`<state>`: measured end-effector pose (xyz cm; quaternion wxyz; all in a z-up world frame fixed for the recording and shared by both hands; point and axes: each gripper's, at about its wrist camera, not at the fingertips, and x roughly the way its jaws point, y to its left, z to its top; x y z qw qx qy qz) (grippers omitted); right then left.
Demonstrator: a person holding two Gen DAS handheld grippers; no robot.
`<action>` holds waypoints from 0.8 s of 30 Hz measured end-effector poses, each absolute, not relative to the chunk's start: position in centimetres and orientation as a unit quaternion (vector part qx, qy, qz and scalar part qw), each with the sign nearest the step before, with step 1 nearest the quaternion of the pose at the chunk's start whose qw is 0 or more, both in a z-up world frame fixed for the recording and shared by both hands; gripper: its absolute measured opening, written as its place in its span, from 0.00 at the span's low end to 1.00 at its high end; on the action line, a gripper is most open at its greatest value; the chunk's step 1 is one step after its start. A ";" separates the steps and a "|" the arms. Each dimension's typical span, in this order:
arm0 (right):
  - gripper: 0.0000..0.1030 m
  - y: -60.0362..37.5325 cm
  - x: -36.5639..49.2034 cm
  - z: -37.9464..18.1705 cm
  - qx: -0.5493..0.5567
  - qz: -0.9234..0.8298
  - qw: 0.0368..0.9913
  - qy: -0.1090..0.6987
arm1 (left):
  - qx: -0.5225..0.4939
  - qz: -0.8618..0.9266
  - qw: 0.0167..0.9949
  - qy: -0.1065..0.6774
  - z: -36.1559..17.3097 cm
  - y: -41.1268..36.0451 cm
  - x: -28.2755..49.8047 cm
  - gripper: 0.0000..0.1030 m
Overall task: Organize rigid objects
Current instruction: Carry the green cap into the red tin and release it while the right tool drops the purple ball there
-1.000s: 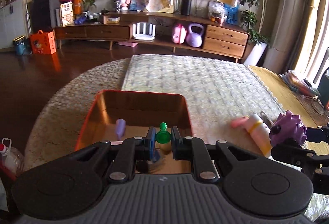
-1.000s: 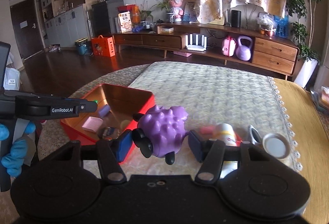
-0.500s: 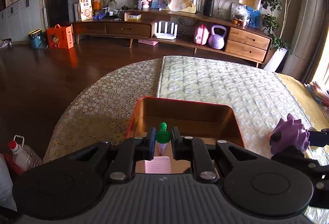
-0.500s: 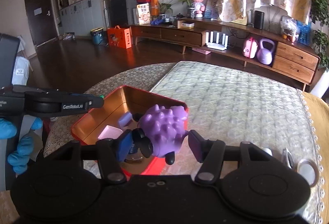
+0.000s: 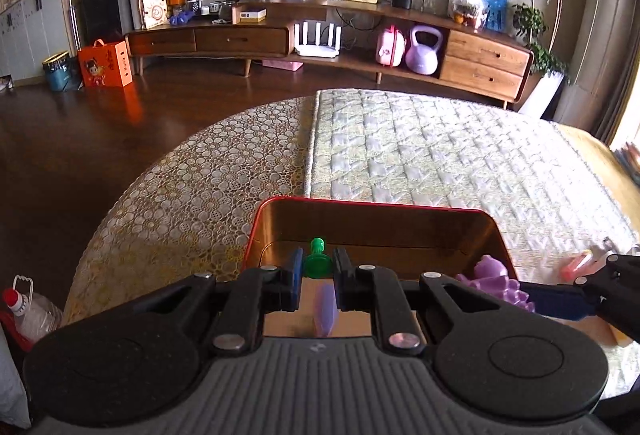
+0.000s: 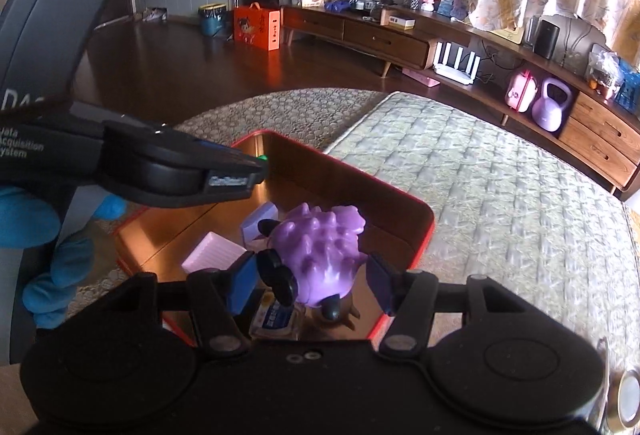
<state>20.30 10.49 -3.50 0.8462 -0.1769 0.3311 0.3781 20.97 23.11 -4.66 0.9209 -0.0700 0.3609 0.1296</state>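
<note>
Gripping one green peg (image 5: 317, 262), the left hand-held gripper (image 5: 316, 273) hung over one red tin (image 5: 372, 204); the right hand-held gripper (image 6: 310, 281) gripped one purple toy (image 6: 318, 249)

You are wearing a blue glove on your left hand (image 6: 48, 235), and it is showing beside the dark grey housing of the left gripper (image 5: 316, 269). That housing is carrying white lettering, partly cut off, reading "Data Acquisition System". Both tools are showing the same build: a ribbed grey body, two broad black rounded plates, and black linkage arms pinned with silver round screw heads. The fingers are ending in blue pads (image 5: 295, 271). The right gripper (image 6: 310, 285) is displaying a black body with two small round holes at its centre, and its blue pads (image 6: 240, 285) are looking slightly worn along the edges.
</note>
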 end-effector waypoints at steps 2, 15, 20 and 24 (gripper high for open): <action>0.57 11.0 20.8 -3.9 -0.183 0.379 0.844 0.333 | -0.063 0.131 0.920 0.365 -5.0 23.1 21.7 0.15; 0.57 11.7 21.3 -5.6 -0.194 0.388 0.832 0.347 | -0.055 0.104 0.907 0.403 -7.3 22.8 25.0 0.15; 0.55 11.7 21.3 -5.6 -0.194 0.384 0.834 0.345 | -0.050 0.104 0.897 0.426 -7.9 22.7 25.6 0.15; 0.54 11.4 21.6 -5.2 -0.173 0.389 0.832 0.356 | -0.073 0.113 0.885 0.445 -8.6 23.6 25.8 0.15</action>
